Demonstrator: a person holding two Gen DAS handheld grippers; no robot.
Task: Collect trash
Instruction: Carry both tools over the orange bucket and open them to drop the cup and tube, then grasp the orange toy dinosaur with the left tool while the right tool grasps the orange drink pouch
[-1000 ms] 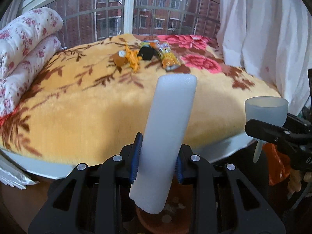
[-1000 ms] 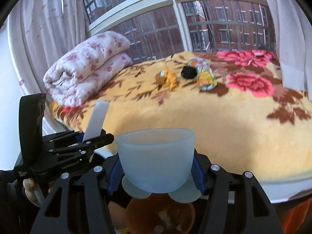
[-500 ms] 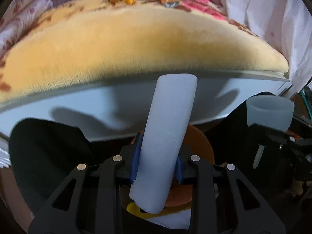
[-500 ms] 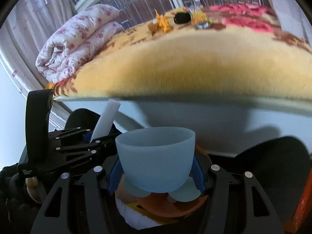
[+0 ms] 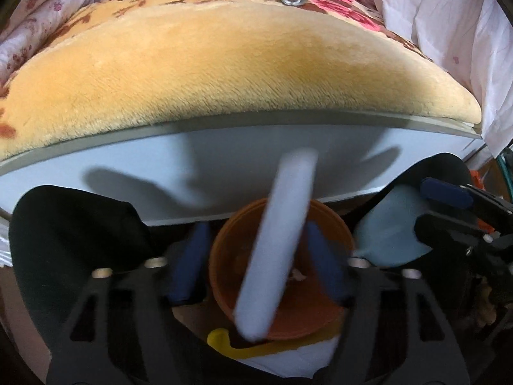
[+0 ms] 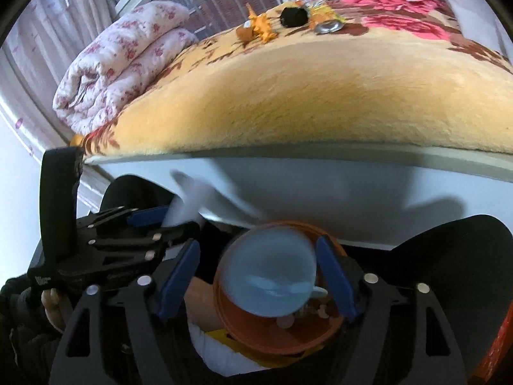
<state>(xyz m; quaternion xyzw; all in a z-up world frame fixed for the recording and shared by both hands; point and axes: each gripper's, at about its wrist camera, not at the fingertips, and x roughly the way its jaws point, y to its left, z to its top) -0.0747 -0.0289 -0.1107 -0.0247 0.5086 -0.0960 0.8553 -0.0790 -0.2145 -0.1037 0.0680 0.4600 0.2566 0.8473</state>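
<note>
Trash, a light, soft foam tube best pinched mid-length, dropped blurred toward the orange bin at six o'clock between the left hand-held gripper's just-spread jaws, untouched.

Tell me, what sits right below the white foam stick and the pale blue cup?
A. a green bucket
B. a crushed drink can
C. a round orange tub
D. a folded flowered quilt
C: both views show the white foam stick and the pale blue cup over the mouth of the round orange tub, loose between open claws.
</note>
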